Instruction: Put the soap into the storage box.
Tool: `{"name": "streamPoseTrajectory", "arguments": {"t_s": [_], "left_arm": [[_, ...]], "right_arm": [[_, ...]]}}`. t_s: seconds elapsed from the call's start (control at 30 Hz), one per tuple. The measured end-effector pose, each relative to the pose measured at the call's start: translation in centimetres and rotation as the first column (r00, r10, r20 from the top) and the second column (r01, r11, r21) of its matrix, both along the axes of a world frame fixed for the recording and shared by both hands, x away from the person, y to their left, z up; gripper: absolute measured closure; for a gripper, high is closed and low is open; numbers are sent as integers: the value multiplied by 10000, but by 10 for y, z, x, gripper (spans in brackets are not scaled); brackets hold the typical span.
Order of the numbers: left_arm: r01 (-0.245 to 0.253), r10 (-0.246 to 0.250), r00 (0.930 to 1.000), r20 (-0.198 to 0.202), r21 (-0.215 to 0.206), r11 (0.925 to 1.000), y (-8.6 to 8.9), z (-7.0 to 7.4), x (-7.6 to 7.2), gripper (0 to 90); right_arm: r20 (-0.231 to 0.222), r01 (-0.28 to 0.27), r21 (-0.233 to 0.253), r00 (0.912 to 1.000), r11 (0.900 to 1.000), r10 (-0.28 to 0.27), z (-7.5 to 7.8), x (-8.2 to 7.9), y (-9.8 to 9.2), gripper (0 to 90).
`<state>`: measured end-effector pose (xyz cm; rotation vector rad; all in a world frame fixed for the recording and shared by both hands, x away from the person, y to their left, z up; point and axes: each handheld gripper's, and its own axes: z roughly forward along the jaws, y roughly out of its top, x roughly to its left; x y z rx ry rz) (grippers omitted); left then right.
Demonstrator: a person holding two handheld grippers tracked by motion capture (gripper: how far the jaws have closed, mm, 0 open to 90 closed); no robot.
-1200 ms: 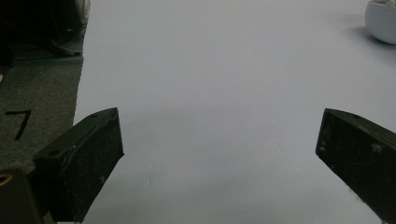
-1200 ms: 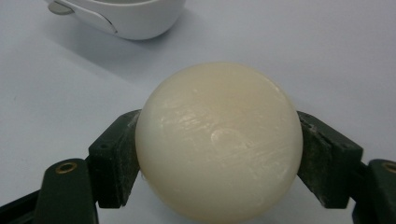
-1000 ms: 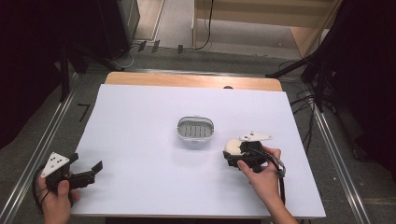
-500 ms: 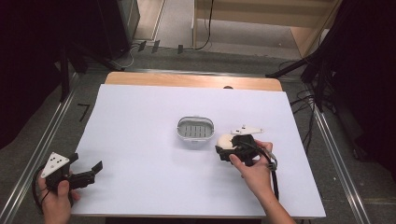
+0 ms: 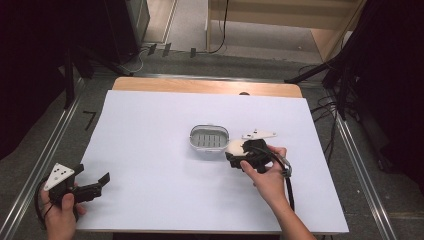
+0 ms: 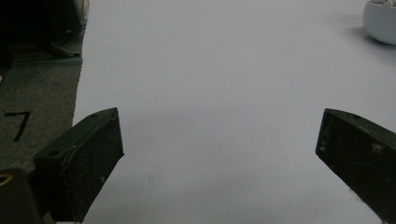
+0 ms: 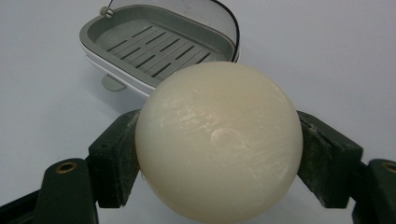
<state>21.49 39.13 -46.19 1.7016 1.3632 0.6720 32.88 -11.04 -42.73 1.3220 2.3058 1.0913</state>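
Two grippers: right gripper, clamped on round cream soap bar, has advanced beside slatted grey soap dish, placement likely imminent; left gripper idle, jaws apart

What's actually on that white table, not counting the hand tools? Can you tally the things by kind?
Soap dish, grey slatted tray: 1
Round cream soap bar, clamped in the right tool beside the dish: 1
Total: 2

The left tool is open and holds nothing.
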Motion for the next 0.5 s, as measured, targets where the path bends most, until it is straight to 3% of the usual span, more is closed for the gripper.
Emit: {"name": "streamPoseTrajectory", "arguments": {"t_s": [0.5], "left_arm": [[-11, 12, 10000, 30, -45, 10000, 0, 0, 0, 13]], "right_arm": [[59, -206, -69, 9998, 9998, 206, 9, 9, 14, 240]]}}
